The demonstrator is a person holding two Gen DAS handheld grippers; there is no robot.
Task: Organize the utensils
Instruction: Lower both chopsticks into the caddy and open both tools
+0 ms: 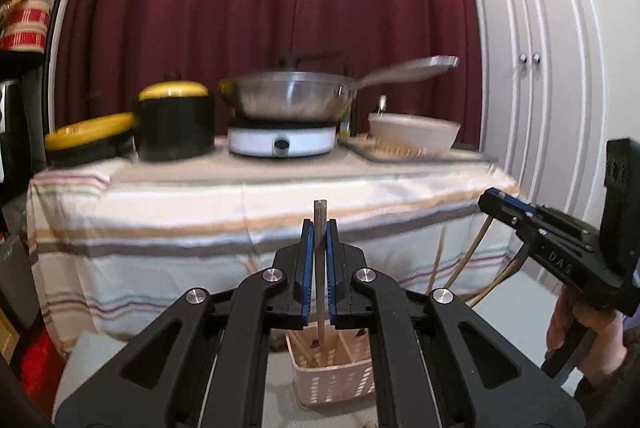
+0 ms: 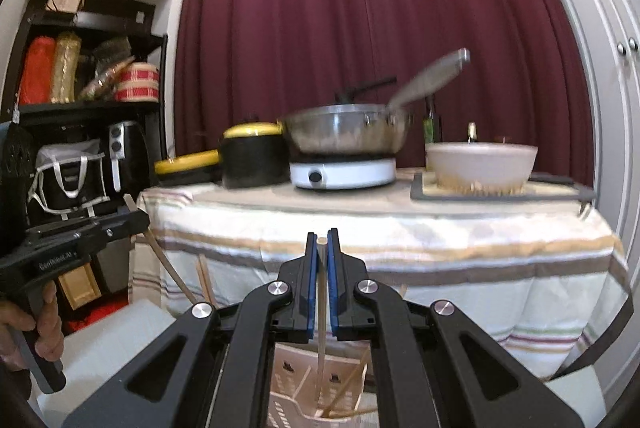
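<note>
Left gripper pinching a grey stick, right gripper a pale chopstick, both upright over the pink utensil basket. Best lifted straight, clear of the dividers, without snagging neighbouring sticks.

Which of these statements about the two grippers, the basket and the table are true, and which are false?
1. The left gripper is shut on a chopstick. True.
2. The right gripper is open and holds nothing. False: it is shut on a pale chopstick.
3. The basket below is blue. False: it is pink.
4. A metal pan sits on the white cooker. True.
5. The curtain is dark red. True.
</note>
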